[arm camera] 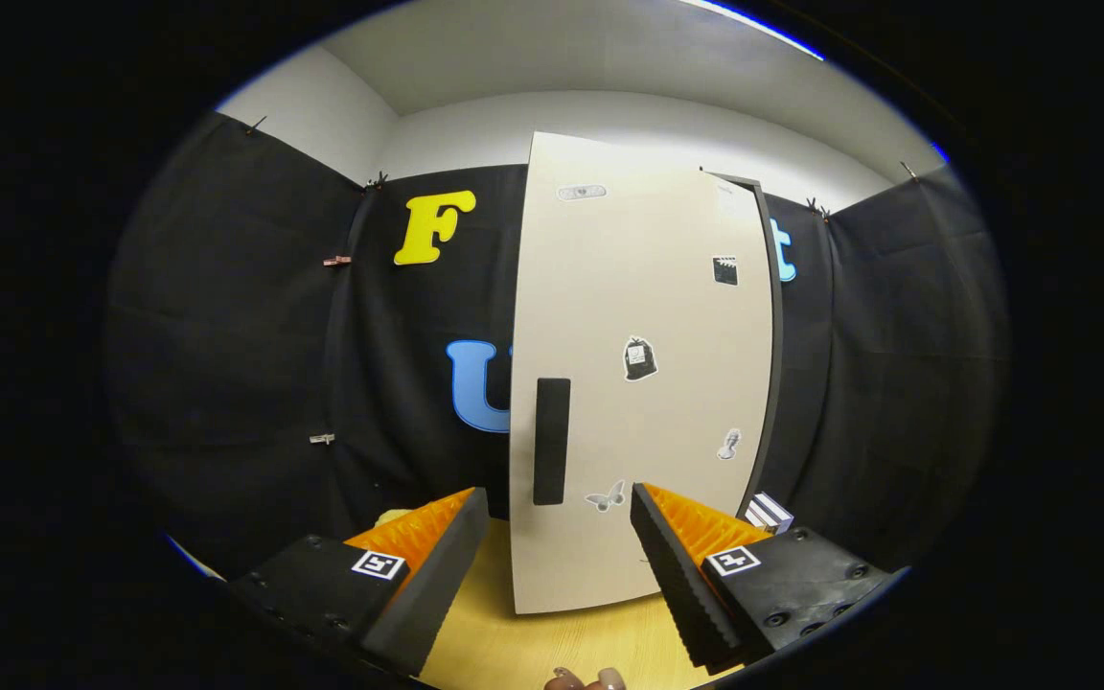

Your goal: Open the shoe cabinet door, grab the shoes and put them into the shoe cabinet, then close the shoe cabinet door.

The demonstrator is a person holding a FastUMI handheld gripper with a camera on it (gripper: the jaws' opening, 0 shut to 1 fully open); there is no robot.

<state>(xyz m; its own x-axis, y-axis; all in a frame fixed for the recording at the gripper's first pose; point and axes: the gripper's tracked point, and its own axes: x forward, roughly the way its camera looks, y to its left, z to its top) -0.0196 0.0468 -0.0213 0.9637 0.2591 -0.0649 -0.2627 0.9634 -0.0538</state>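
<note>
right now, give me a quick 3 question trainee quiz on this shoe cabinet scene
1. True or false: the gripper is shut on the door handle.
2. Where is the dark vertical handle on the cabinet door? A) beside the butterfly sticker B) beside the top sticker C) at the hinge side
3. Fill in: the fingers are spread, and the door's lower edge stands just ahead of them on the ____ surface.

Key: 1 false, the fingers are open and apart from the handle. 2 A. 3 wooden.
</note>
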